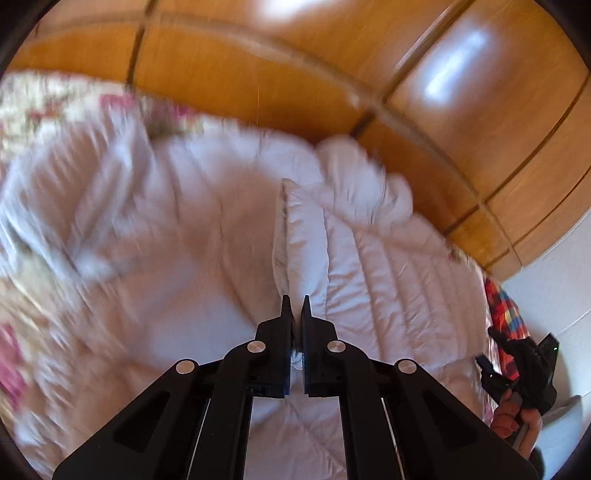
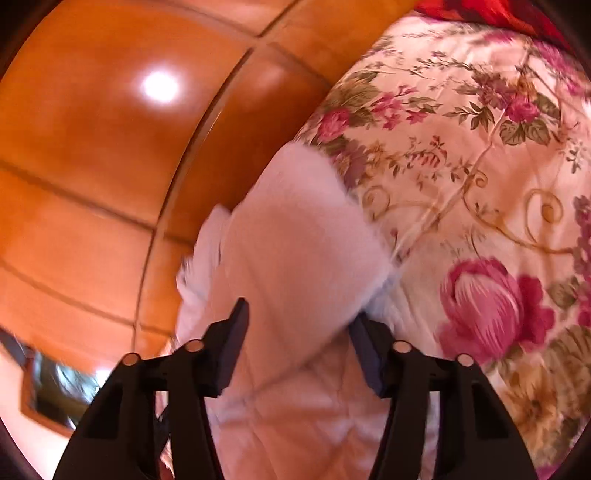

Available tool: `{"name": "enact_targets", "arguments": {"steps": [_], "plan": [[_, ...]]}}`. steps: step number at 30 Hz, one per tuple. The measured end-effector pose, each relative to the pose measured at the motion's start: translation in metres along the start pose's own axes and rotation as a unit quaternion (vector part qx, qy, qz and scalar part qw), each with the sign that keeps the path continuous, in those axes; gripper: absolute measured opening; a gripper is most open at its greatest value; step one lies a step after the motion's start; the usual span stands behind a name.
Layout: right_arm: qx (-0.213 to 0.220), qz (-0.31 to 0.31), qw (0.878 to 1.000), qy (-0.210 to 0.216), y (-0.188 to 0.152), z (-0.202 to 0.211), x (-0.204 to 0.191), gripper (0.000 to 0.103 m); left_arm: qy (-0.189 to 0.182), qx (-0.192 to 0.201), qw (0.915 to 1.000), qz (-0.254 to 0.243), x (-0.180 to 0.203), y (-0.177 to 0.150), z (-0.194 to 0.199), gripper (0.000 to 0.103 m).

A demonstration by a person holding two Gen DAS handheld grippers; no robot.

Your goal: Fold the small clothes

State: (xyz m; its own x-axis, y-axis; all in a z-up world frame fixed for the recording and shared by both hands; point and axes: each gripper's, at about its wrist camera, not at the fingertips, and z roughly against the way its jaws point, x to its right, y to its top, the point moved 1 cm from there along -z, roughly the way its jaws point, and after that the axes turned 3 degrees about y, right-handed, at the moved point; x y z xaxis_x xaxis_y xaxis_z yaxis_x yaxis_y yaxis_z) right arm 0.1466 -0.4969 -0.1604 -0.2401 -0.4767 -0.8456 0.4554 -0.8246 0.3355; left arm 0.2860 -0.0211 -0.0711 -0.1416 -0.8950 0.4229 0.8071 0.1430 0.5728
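A white quilted puffy garment (image 1: 388,266) lies spread on a floral bedspread (image 1: 44,99). My left gripper (image 1: 295,302) is shut on a raised fold of its white fabric, and a bit of cloth shows pinched between the jaws. The fold runs away from the tips as a ridge (image 1: 299,229). In the right wrist view a thick white part of the garment (image 2: 295,240) fills the gap between my right gripper's (image 2: 301,328) jaws. The jaws stand apart and their pad faces show bare. A hand holds that right gripper (image 1: 485,369) at the garment's right edge.
Glossy wooden panels (image 1: 480,110) run along the far side of the bed. A red, blue and yellow checked cloth (image 1: 504,310) lies at the bed's right edge. Red fabric (image 2: 480,11) shows at the top of the floral bedspread (image 2: 480,166).
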Motion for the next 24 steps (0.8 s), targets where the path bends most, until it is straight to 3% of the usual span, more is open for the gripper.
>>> {"name": "enact_targets", "arguments": {"steps": [2, 5, 8, 11, 14, 16, 18, 20, 22, 24], "plan": [[0.01, -0.01, 1.0, -0.003, 0.009, -0.005, 0.0, 0.023, 0.004, 0.024, 0.9996, 0.011, -0.009, 0.015, 0.01, 0.002], [0.018, -0.001, 1.0, -0.02, 0.016, -0.016, -0.002, 0.008, 0.018, 0.008, 0.9998, 0.008, -0.02, 0.022, 0.005, 0.002], [0.041, 0.013, 0.998, -0.047, 0.008, -0.015, 0.001, 0.004, 0.041, -0.018, 0.9989, -0.013, -0.026, 0.01, -0.013, 0.002], [0.075, 0.029, 0.995, -0.062, 0.0, -0.006, 0.007, 0.003, 0.029, -0.025, 0.9992, -0.008, -0.031, -0.013, -0.031, 0.003], [0.077, 0.04, 0.994, -0.068, -0.003, -0.008, 0.013, 0.002, 0.043, -0.012, 0.9981, -0.044, -0.023, -0.022, -0.039, 0.003], [0.055, 0.05, 0.994, -0.08, -0.001, -0.013, 0.013, 0.003, 0.054, -0.001, 0.9965, -0.064, -0.021, -0.027, -0.04, 0.003], [0.043, 0.071, 0.992, -0.091, 0.003, -0.01, 0.004, 0.009, 0.048, 0.009, 0.997, -0.06, -0.026, -0.03, -0.036, 0.003], [0.052, 0.133, 0.982, -0.127, -0.004, 0.003, -0.017, 0.026, 0.029, 0.015, 0.9984, -0.046, -0.032, -0.032, -0.035, 0.003], [0.072, 0.202, 0.964, -0.158, -0.018, 0.019, -0.039, 0.029, 0.006, 0.016, 0.9995, -0.027, -0.036, -0.031, -0.037, 0.004], [0.112, 0.254, 0.942, -0.187, -0.029, 0.029, -0.06, 0.038, -0.007, 0.021, 0.9996, -0.016, -0.039, -0.031, -0.036, 0.004]]}}
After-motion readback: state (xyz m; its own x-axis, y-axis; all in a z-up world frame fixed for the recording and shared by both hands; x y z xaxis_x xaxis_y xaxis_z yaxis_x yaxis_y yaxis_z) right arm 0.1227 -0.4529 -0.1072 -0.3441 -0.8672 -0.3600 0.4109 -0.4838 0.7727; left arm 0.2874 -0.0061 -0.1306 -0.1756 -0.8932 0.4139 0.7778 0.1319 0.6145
